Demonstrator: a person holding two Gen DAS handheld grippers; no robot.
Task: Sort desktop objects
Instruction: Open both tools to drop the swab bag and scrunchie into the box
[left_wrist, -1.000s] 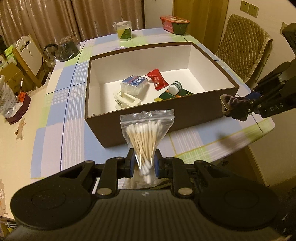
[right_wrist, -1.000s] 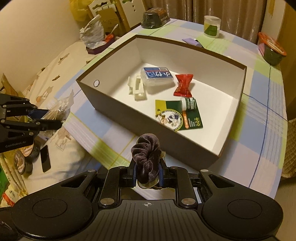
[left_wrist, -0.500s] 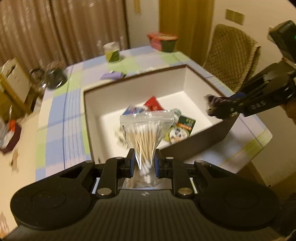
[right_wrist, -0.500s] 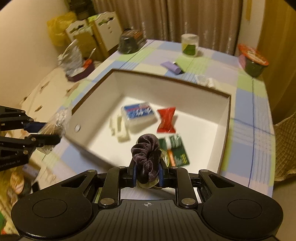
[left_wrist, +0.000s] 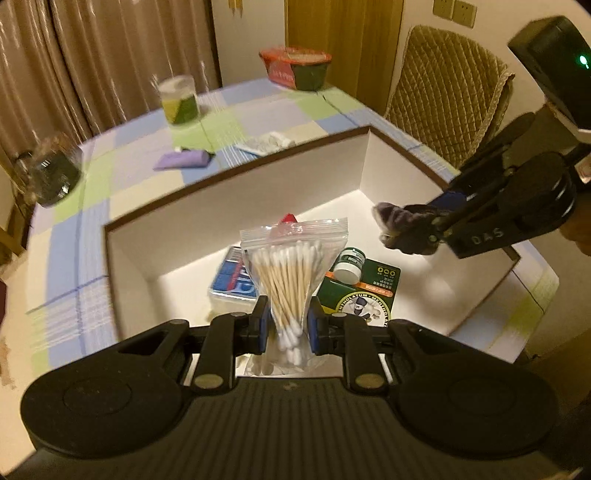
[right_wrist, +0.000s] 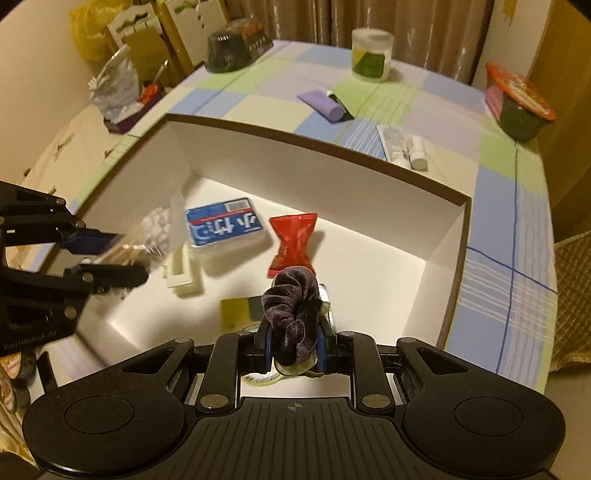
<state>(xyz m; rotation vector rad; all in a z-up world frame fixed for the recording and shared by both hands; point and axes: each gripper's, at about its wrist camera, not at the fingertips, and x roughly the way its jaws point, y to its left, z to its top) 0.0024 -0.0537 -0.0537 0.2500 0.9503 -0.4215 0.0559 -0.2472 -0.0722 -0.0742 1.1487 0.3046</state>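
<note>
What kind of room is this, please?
Most likely a home dining room: a table with a checked pastel tablecloth, a quilted tan chair beside it, brown curtains behind, and a red-lidded instant noodle bowl on the table.

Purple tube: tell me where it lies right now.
The purple tube lies on the checked tablecloth outside the box, beyond its far wall, between the green-labelled jar and the white sachets.

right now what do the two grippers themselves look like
Both are matte black. The left gripper and right gripper have linkage arms with silver rivets, blue pads inside the fingers, a ribbed body and two round discs. The right one bears pale "DAS" lettering and a green light.
</note>
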